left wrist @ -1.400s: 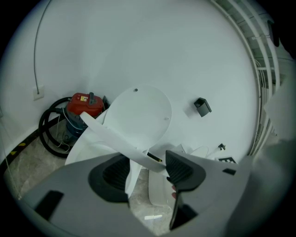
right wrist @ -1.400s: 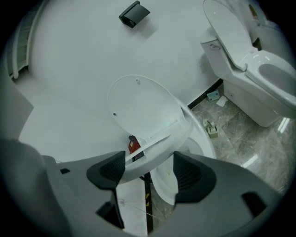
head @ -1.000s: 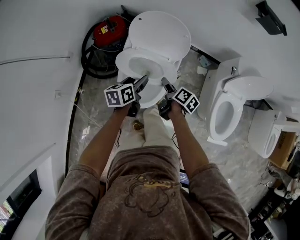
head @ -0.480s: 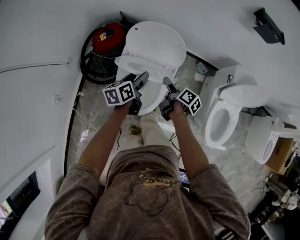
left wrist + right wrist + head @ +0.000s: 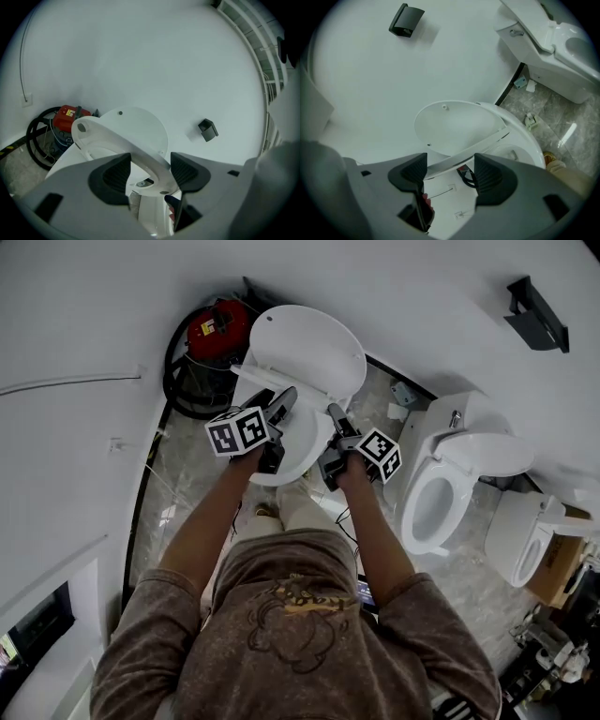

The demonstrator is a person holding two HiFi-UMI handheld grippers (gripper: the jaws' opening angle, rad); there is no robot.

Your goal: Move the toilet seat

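Above the toilet bowl (image 5: 281,470), left gripper (image 5: 281,401) and right gripper (image 5: 336,418) each clamp a side of the half-raised toilet seat (image 5: 108,136), the left's jaws having just eased wider, seemingly to swing it toward the upright lid (image 5: 309,348).

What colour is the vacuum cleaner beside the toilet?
The vacuum cleaner is red, clearest in the head view.
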